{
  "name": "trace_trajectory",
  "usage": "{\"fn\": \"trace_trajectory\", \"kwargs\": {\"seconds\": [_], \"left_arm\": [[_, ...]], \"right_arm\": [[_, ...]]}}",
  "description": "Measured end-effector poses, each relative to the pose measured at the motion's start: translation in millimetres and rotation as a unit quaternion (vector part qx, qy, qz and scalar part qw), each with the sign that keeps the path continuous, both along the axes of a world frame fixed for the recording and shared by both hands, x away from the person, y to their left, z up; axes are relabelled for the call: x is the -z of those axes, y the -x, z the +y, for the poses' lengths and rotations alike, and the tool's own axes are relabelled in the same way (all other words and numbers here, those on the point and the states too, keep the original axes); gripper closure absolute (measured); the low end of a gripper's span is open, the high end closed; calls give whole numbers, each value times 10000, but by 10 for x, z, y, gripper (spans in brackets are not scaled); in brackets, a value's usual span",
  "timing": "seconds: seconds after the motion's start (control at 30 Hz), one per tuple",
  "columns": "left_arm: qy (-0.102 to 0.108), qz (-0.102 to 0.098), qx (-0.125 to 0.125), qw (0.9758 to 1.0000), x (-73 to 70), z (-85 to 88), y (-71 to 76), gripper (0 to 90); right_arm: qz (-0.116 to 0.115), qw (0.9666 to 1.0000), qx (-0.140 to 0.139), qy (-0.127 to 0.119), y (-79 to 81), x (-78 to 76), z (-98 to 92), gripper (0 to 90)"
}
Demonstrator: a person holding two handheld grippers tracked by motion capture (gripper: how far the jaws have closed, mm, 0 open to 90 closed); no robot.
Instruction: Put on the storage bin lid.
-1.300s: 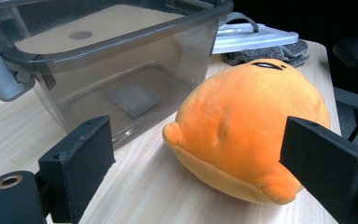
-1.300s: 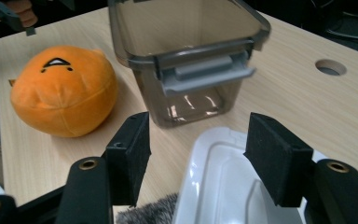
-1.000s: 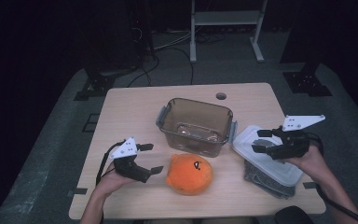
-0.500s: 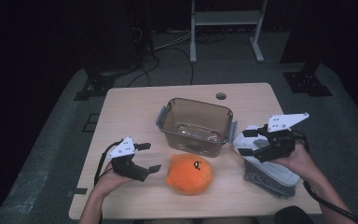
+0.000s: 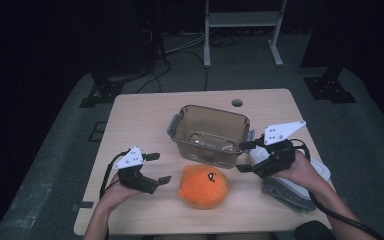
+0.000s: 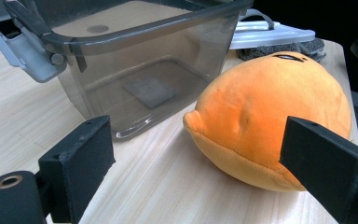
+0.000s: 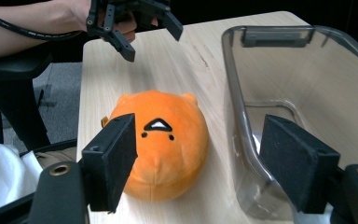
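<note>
Orange plush [image 5: 203, 186] sits on the surface [image 5: 140, 125] near the front edge, between the two grippers and just in front of the clear bin [image 5: 210, 134].

Left gripper [image 5: 157, 169]: jaws wide, nothing between them, hovering just left of the plush without touching it. Right gripper [image 5: 244, 156]: jaws wide too and just been opening, nothing held, sitting at the bin's front right corner above the lid [image 5: 300, 192].

What each view adds:
- High view gives the layout: bin centred, plush in front of it, lid lying flat at the right edge under the right hand [image 5: 300, 170]. Bin contents are hard to read from here.
- Left gripper view looks along the surface at the plush's plain side [image 6: 270, 116], so the face is barely visible. It shows the bin [image 6: 135, 79] is empty apart from a square patch on its floor, plus a grey latch [image 6: 23, 51] hanging open at the corner. The lid [image 6: 272, 37] is seen behind the plush, resting on something dark.
- Right gripper view shows the plush face-on [image 7: 161, 140]: small black beak mark and two dots. The plush stands just beside the bin wall [image 7: 242, 130]; I can't tell if they touch. The left gripper [image 7: 149, 35] is visible beyond the plush, jaws spread.
</note>
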State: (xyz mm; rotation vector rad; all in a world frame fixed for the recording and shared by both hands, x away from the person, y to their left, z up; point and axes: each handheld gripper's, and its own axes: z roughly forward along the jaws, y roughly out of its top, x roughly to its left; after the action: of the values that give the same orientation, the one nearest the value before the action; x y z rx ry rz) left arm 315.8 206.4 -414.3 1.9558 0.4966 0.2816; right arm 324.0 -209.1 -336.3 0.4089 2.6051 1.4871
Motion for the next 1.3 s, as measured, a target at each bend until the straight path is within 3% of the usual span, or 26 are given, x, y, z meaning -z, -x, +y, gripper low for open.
{"fn": "trace_trajectory", "kwargs": {"seconds": [0.83,1.3], "left_arm": [[-62,14,-42,10000,25,23,-9,89],[-56,29,-53,10000,38,25,-13,89]], "right_arm": [[107,9977,-664,117,-21,134,561,255],[243,9955,-877,252,-39,291,777,255]]}}
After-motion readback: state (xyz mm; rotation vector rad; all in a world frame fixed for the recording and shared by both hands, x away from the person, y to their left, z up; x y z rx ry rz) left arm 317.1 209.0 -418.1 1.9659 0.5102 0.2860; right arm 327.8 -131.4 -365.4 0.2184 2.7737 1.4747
